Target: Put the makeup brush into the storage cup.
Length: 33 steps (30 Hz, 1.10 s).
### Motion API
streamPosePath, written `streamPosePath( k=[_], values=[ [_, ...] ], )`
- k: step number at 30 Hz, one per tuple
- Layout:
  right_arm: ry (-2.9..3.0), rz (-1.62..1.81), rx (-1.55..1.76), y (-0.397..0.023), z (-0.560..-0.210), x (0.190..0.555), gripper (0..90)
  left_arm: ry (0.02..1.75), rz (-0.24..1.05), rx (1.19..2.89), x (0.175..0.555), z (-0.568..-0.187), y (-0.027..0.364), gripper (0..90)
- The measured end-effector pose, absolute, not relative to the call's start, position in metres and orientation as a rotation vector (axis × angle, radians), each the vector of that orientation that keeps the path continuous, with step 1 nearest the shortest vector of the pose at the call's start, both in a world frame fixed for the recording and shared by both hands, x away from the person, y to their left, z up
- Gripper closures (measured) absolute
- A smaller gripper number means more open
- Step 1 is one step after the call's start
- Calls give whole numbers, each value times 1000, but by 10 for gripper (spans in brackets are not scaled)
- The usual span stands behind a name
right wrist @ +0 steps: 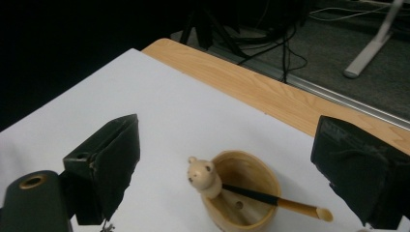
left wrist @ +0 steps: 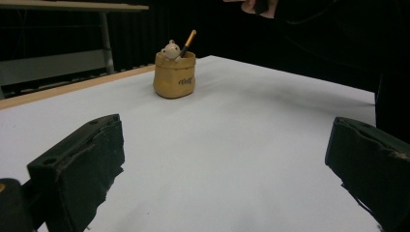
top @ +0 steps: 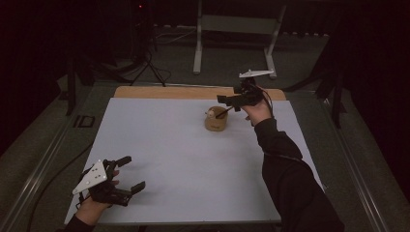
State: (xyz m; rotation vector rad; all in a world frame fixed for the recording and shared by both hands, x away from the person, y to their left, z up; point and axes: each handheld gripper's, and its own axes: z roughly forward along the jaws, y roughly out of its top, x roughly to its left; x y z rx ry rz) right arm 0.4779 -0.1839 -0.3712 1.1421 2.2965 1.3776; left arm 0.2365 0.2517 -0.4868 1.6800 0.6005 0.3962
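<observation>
A dimly lit room is seen beyond a white-topped table [top: 183, 164].
A grey-carpeted floor [top: 232, 58], a white-legged stand [top: 237, 24] and black curtains are shown behind.

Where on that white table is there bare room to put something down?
Most of the white table is bare: the wide stretch between the left gripper at the near left corner and the tan pot, plus the far left part up to the wooden edge. It is crowded only at the pot, where the right gripper hovers above the brush.

Holder [top: 215, 120] sole obstacle; white mat [top: 183, 164] open all round.
</observation>
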Motion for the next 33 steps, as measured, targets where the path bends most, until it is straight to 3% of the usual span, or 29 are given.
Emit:
streamPosePath(
  k=[33],
  values=[
    [2364,1467,834,-204,-350,395,116,596,394,1686,236,-487,251,16]
  ],
)
